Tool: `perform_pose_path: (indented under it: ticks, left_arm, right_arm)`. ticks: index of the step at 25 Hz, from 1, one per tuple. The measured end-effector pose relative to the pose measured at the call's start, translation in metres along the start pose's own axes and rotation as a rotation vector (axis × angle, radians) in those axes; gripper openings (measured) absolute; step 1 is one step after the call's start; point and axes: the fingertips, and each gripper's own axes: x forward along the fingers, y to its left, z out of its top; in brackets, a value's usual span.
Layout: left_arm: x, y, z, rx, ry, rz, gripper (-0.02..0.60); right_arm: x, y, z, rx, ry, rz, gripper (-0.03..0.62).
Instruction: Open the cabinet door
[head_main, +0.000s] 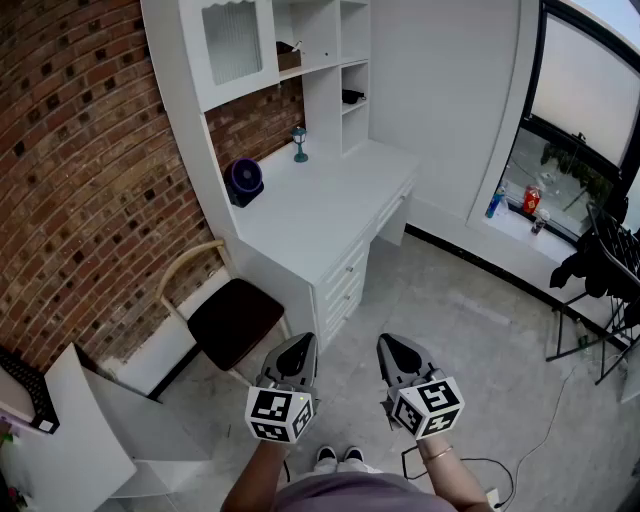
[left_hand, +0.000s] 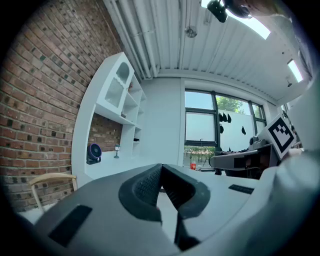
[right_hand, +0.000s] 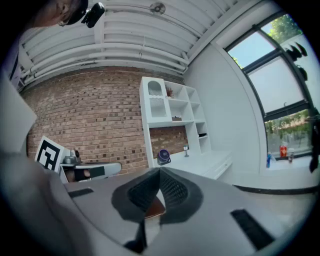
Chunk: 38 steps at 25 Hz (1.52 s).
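The cabinet door (head_main: 232, 45) is a white frame with ribbed glass, closed, at the upper left of the white desk hutch against the brick wall. It also shows far off in the left gripper view (left_hand: 121, 82) and the right gripper view (right_hand: 156, 97). My left gripper (head_main: 298, 342) and right gripper (head_main: 393, 343) are held side by side low over the floor, well short of the desk. Both are shut with nothing between the jaws, as the left gripper (left_hand: 161, 166) and right gripper (right_hand: 160, 171) show in their own views.
The white desk (head_main: 330, 205) has drawers (head_main: 345, 285) on its near side and carries a dark fan (head_main: 243, 180) and a small lamp (head_main: 299, 143). A chair (head_main: 232, 315) stands left of it. A black rack (head_main: 600, 270) is at the right, and a white panel (head_main: 90, 420) leans at the lower left.
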Motion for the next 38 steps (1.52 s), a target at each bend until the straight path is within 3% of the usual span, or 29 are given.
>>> perform_pose_path:
  ticks: [7, 14, 17, 19, 25, 38]
  left_arm:
    - [0.001, -0.006, -0.004, 0.009, 0.021, 0.030, 0.000]
    - [0.000, -0.008, -0.004, -0.005, 0.001, 0.080, 0.000]
    - [0.000, -0.011, -0.001, -0.002, -0.013, 0.097, 0.005]
    - [-0.002, -0.010, 0.000, 0.003, -0.014, 0.112, 0.045]
    - [-0.009, -0.004, 0.005, 0.009, -0.016, 0.150, 0.101]
    - [0.045, 0.041, 0.012, 0.025, -0.018, 0.141, 0.143]
  right_arm:
    - [-0.008, -0.009, -0.005, 0.017, 0.004, 0.003, 0.000]
    - [-0.016, -0.021, -0.003, -0.035, -0.011, 0.000, 0.000]
    - [-0.016, -0.025, 0.000, -0.027, -0.033, 0.024, 0.055]
    - [-0.015, -0.025, 0.003, -0.020, -0.043, 0.043, 0.097]
    - [-0.007, -0.017, 0.002, -0.006, -0.035, 0.098, 0.156]
    - [0.059, -0.031, 0.011, 0.020, -0.039, 0.124, 0.204]
